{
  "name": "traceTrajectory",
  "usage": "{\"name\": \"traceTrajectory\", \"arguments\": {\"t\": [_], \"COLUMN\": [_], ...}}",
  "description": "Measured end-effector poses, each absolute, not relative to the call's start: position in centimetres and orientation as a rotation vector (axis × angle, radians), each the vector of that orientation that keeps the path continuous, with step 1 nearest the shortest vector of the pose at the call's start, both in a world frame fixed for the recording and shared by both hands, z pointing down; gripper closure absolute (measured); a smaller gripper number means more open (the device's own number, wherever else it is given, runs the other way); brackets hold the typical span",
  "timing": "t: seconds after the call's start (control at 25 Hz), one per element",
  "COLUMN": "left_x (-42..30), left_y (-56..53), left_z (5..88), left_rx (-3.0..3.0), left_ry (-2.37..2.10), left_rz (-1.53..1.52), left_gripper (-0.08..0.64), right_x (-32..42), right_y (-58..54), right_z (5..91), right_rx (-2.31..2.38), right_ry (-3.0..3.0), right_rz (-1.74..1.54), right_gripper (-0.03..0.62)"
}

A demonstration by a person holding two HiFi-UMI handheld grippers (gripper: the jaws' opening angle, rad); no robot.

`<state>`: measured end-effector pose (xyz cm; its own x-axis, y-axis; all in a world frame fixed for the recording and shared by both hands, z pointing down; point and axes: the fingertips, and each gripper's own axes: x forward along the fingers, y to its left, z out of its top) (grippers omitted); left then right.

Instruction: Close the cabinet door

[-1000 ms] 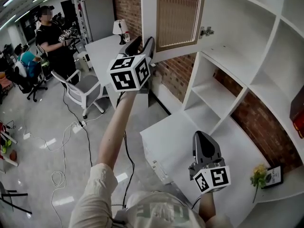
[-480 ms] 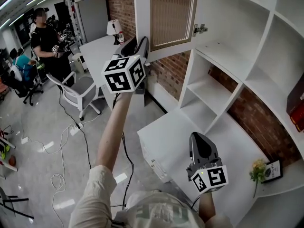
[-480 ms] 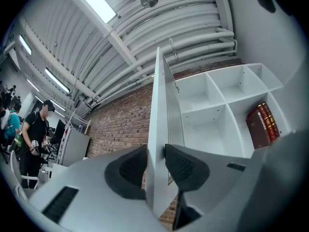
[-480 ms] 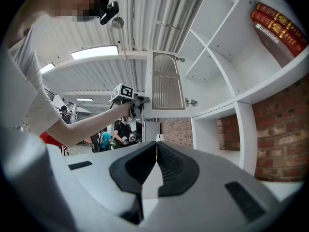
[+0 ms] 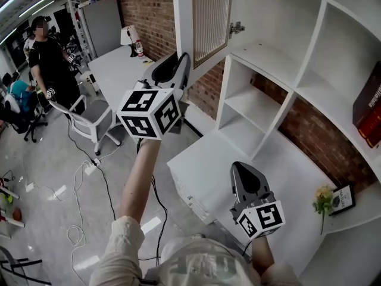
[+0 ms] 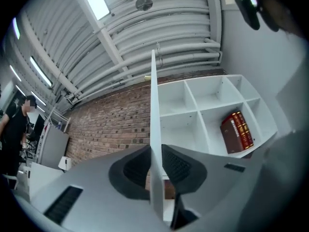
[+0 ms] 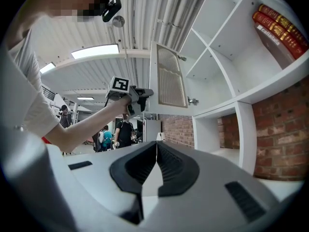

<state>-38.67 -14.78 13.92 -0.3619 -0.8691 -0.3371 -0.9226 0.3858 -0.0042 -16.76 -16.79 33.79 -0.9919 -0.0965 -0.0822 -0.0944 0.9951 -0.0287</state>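
The white cabinet door [image 5: 208,16] with a slatted panel stands open from the upper shelf unit [image 5: 271,70], hung on a hinge [image 5: 236,27]. My left gripper [image 5: 178,64] is raised at the door's lower free corner. In the left gripper view the door's thin edge [image 6: 154,105] runs between the jaws of the left gripper [image 6: 155,153], which are closing with both pads against it. My right gripper [image 5: 244,170] hangs low over the white counter [image 5: 292,171], shut and holding nothing. From the right gripper [image 7: 156,146] view, the door [image 7: 169,81] and the left arm show ahead.
Red books [image 5: 369,103] stand in a right-hand compartment. Yellow flowers [image 5: 323,198] and a small picture frame [image 5: 343,198] sit on the counter. A person [image 5: 44,58], an office chair [image 5: 89,118], a white desk [image 5: 116,67] and floor cables [image 5: 71,186] lie to the left.
The door has swung toward the shelf unit and now shows more edge-on. My left gripper moved along with its corner. The right gripper stayed put.
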Motion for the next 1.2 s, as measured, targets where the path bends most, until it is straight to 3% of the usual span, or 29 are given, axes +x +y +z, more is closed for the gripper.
{"name": "traceTrajectory", "arguments": {"t": [0.56,1.2], "left_x": [-28.8,-22.2], "left_y": [-20.0,-33.0], "left_z": [13.3,13.6], "left_rx": [-1.836,-1.916], "left_ry": [2.114,1.988], "left_rz": [0.256,0.164], "left_gripper": [0.47,0.468], "right_x": [-13.5,-3.3], "right_y": [-17.6,-24.4], "right_z": [33.8,35.5], "right_rx": [-0.322,-0.907], "right_ry": [3.063,2.992], "right_rz": [-0.036,-0.066], "right_gripper": [0.575,0.575]}}
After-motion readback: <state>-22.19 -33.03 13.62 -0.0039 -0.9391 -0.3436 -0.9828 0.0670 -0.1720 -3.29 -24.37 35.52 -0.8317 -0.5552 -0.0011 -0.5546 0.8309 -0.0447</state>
